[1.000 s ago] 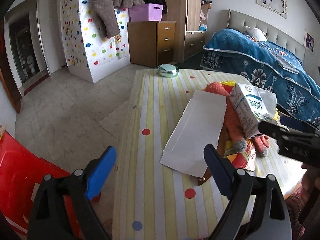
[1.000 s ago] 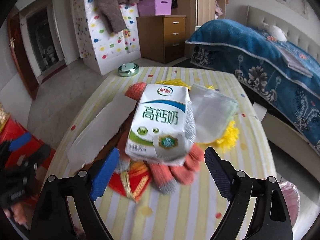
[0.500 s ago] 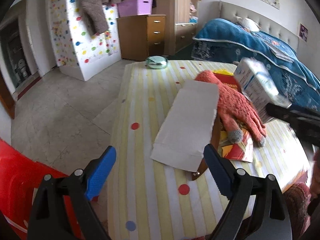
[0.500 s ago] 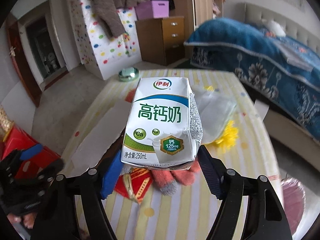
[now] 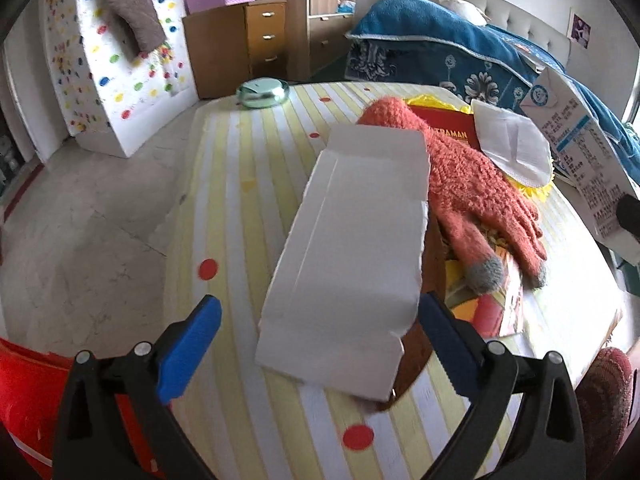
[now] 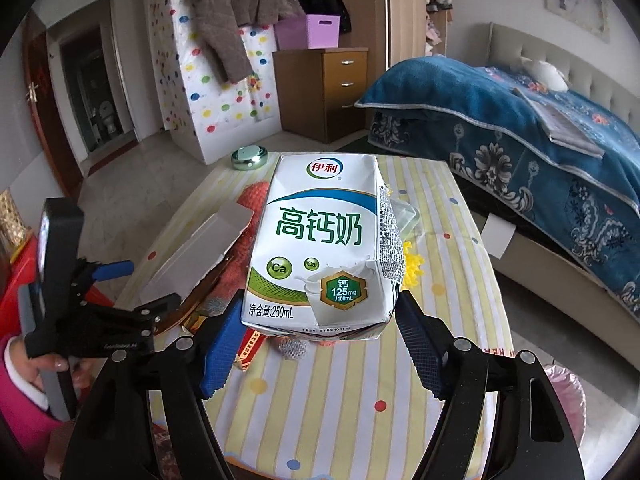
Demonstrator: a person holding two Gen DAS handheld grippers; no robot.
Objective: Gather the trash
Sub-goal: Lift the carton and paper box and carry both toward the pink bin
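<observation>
Milk carton [image 6: 320,248] aloft over the striped bench [image 6: 360,400], clamped between right gripper [image 6: 316,344] fingers. Left gripper [image 5: 320,344] fingers opening wide, straddling the near end of a white flattened box [image 5: 352,256] beside an orange glove [image 5: 472,192].

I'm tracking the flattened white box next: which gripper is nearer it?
Left. The left gripper, jaws opening, hovers right over the flattened white box; the right gripper holds the milk carton off beside it.

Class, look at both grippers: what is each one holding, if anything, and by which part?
The right gripper holds the milk carton by its bottom end, one pad on each side. The left gripper, jaws opening, holds nothing.
</observation>
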